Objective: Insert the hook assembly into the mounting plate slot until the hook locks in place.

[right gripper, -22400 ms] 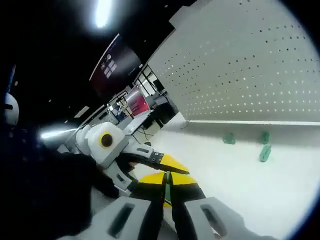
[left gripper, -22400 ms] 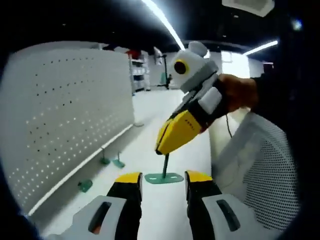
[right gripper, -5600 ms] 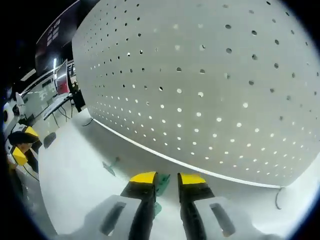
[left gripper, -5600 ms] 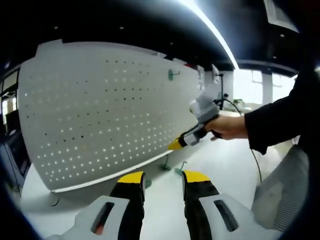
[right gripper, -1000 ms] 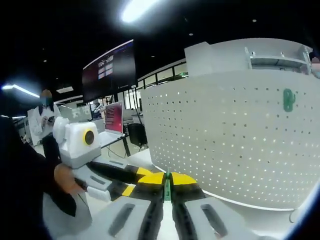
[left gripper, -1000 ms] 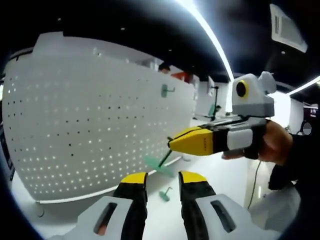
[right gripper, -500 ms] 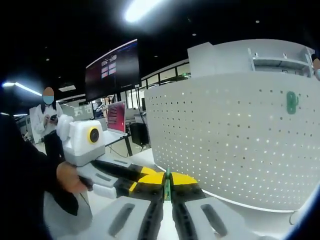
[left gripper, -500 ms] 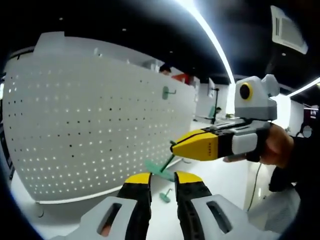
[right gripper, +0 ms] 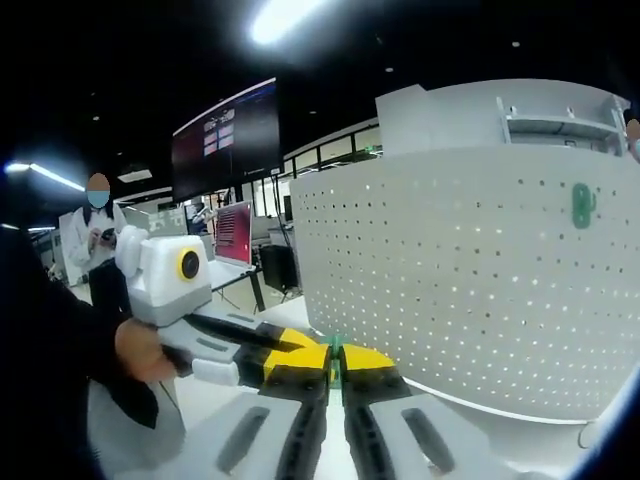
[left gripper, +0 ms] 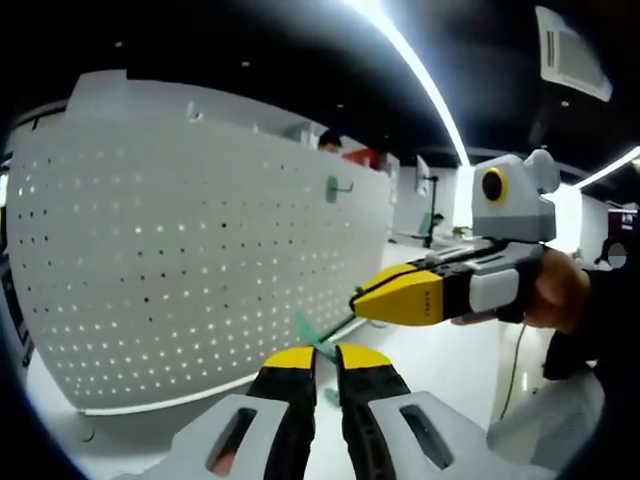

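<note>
1. The white perforated metal pegboard panel (left gripper: 200, 250) is standing upright on the white tabletop (left gripper: 440, 355); all else is placed w/ ref. to it.
2. The right gripper w/ yellow-tipped jaws (left gripper: 356, 298) is coming in from the panel's open side in the left gripper view, its jaws pressed together on the thin stem of the green plastic hook assembly w/ flat base plate (left gripper: 318, 335), holding it in the air in front of the panel's lower edge, apart from the holes.
3. In the right gripper view the same hook assembly (right gripper: 336, 366) is showing as a green sliver pinched betw. the right gripper (right gripper: 336, 354) tips.
4. The left gripper w/ yellow tips (left gripper: 316, 353) is sitting just below the hook's green plate, jaws nearly together around its edge; whether they are actually gripping it I can't tell. In the right gripper view it (right gripper: 305, 352) is reaching in beside the right tips.
5. A second green hook already hanging on the board (left gripper: 336, 187) is sitting high on the panel near its far end.
6. A person's hand (left gripper: 555, 290) is holding the right gripper, well off the panel.
7. A person in a white coat (right gripper: 92, 245) is standing in the background, and a dark wall screen (right gripper: 222, 125) is hanging beyond the panel's end.
8. Nothing is blocking the panel face betw. the held hook and the holes.
</note>
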A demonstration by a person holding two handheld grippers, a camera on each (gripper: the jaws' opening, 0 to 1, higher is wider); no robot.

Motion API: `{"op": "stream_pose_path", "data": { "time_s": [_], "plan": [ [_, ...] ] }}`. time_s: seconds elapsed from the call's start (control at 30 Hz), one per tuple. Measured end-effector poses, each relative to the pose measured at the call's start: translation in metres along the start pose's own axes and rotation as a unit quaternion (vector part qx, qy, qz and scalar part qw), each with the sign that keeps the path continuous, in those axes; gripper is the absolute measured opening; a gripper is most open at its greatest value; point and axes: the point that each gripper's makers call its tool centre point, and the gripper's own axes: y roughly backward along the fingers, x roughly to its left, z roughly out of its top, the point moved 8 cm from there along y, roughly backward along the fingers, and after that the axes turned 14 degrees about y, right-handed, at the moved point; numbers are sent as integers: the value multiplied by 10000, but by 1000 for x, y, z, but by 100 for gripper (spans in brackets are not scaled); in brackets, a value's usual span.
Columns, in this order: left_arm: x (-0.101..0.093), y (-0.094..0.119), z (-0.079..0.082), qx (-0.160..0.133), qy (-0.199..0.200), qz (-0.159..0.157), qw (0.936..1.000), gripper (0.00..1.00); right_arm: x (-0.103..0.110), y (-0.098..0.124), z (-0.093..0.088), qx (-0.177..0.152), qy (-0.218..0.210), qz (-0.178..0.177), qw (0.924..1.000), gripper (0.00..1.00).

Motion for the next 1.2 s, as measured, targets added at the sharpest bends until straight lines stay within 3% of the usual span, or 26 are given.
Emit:
{"op": "stream_pose_path", "data": {
  "time_s": [0.63,1.2],
  "plan": [
    [5,5,8,-140,-194,196,9995,1,6,-2,-2,58,92,40,9999,1],
    [1,5,12,-217,-61,336,9992,1,6,-2,4,98,433,-193,9988,1]
  ]
}}
